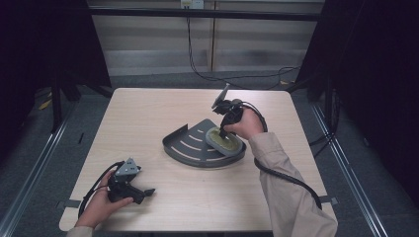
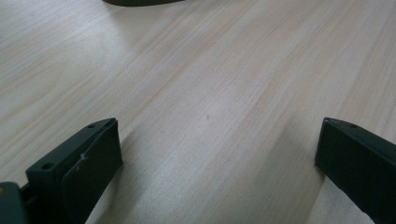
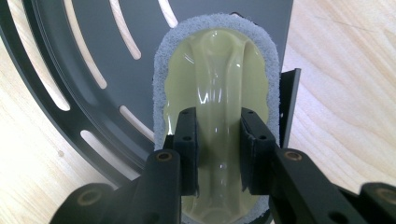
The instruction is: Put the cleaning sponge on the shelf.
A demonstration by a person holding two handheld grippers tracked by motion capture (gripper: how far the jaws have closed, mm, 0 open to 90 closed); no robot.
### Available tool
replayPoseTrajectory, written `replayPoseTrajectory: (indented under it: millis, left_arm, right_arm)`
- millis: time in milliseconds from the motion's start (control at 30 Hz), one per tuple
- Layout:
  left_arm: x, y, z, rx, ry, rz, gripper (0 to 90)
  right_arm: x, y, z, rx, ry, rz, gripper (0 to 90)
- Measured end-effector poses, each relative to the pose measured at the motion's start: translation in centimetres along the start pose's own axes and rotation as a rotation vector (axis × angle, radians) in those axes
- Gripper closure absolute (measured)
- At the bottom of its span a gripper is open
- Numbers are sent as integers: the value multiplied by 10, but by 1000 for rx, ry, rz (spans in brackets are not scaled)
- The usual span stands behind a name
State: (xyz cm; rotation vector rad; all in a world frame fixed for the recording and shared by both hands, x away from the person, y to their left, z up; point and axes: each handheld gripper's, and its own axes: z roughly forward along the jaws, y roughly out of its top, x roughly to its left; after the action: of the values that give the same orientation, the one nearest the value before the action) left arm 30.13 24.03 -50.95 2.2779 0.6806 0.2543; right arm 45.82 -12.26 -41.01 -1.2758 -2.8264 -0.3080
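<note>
A dark grey slotted corner tray point(image 1: 185, 153) lies in the middle of the wooden table. In its right part rests an oval scrubber point(image 1: 228, 143) with a pale yellow glossy handle on a grey pad. My right gripper point(image 1: 223, 132) points down onto it. In the right gripper view the right gripper point(image 3: 218, 121) is shut on the raised ridge of the scrubber point(image 3: 219, 60), which sits against the tray's point(image 3: 84, 93) straight wall. My left gripper point(image 1: 146, 191) lies low near the table's front left, open, and the left gripper point(image 2: 217, 149) has bare wood between its jaws.
Bare tabletop point(image 1: 148, 113) surrounds the tray on all sides. The tray's curved edge point(image 2: 140, 2) shows at the top of the left gripper view. Black cables point(image 1: 291, 180) trail from both grippers, and a dark frame borders the table.
</note>
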Motion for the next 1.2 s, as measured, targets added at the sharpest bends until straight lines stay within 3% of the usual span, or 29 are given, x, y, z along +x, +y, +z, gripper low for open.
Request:
replayPoseTrajectory:
  millis: [1200]
  left_arm:
    - [0,0,0,0,1,0,0]
  right_arm:
    - [-5,-8,14,7,-2,11,709]
